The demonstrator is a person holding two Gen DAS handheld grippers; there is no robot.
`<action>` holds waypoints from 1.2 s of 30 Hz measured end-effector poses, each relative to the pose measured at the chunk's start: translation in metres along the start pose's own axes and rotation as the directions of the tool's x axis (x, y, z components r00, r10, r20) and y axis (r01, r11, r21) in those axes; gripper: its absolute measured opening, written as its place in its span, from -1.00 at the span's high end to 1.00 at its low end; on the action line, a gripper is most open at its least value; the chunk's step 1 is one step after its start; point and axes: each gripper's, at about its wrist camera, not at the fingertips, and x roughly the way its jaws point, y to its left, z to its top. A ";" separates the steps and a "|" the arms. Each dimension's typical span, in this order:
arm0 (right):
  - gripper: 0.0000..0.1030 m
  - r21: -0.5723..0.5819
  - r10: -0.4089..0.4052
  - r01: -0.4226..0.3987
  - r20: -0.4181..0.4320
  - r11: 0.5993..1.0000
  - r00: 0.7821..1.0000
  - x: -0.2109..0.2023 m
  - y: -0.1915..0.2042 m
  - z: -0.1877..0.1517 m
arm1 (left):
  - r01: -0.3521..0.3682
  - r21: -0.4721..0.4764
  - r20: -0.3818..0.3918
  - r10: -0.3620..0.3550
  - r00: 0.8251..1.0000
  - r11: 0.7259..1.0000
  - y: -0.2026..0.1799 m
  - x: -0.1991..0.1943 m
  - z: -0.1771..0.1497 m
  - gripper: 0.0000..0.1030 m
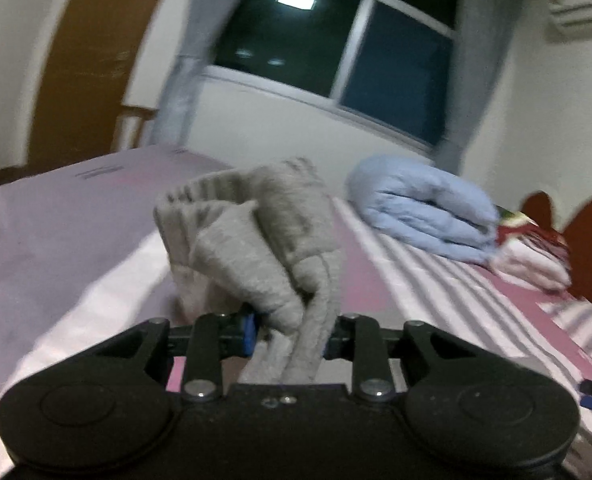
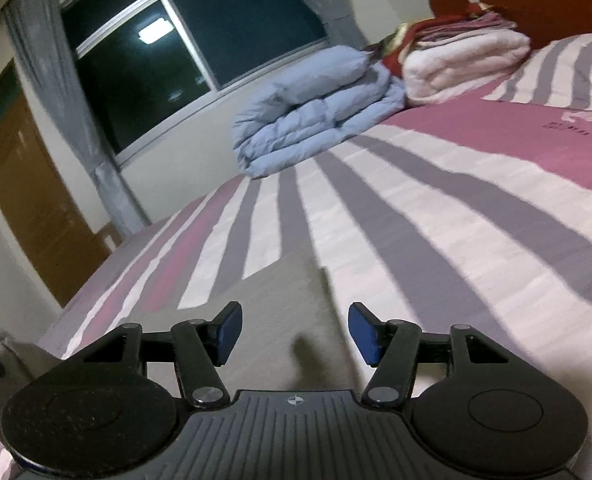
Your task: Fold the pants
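Left wrist view: the bed (image 1: 436,280), w/ pink, grey and white striped cover, fills most of the frame. A folded blue duvet (image 1: 424,216) sits at its far edge under the window, w/ a stack of white and red blankets (image 1: 532,256) beside it toward the headboard corner. The grey pants (image 1: 255,232) are bunched and lifted off the cover, ribbed cuff end up. The left gripper (image 1: 291,332) is clamped nearly closed on a thick fold of them, cloth running back between the pads.

Right wrist view: more of the pants' grey fabric lies flat on the near part of the bed, under the right gripper (image 2: 293,336). Its jaws stand roughly half apart, nothing pinched.

Step, as I read it: carrying one end over to make a fold. Next needs the right gripper to grab or pin the flat part, so the lifted end lands aligned w/o dragging.
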 end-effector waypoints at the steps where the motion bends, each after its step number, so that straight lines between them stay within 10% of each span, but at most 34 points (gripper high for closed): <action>1: -0.16 0.003 -0.007 0.007 -0.005 1.000 1.000 -0.002 -0.004 0.002 | 0.013 0.020 -0.003 -0.013 1.000 1.000 -0.013 0.001 -0.001 0.65; 11: -0.20 0.083 -0.018 0.022 -0.043 0.996 0.999 -0.011 -0.051 0.021 | 0.263 0.200 -0.106 -0.246 0.963 0.944 -0.172 0.041 -0.037 0.66; 19: -0.23 0.141 -0.041 0.045 -0.032 0.989 0.999 -0.029 -0.084 0.030 | 0.276 0.364 -0.251 -0.192 0.949 0.890 -0.258 0.067 -0.115 0.62; 22: -0.26 0.148 -0.043 0.047 -0.035 0.988 0.998 -0.032 -0.090 0.029 | 0.231 0.393 -0.247 -0.140 0.959 0.890 -0.266 0.065 -0.125 0.26; 24: -0.27 0.151 -0.049 0.054 -0.037 0.987 0.998 -0.033 -0.092 0.027 | 0.284 0.340 -0.265 -0.199 0.944 0.896 -0.267 0.066 -0.123 -0.85; 36: -0.27 0.096 0.003 0.001 -0.042 0.995 0.999 -0.036 -0.066 0.019 | 0.253 0.336 -0.196 -0.195 0.961 0.907 -0.254 0.035 -0.106 -0.76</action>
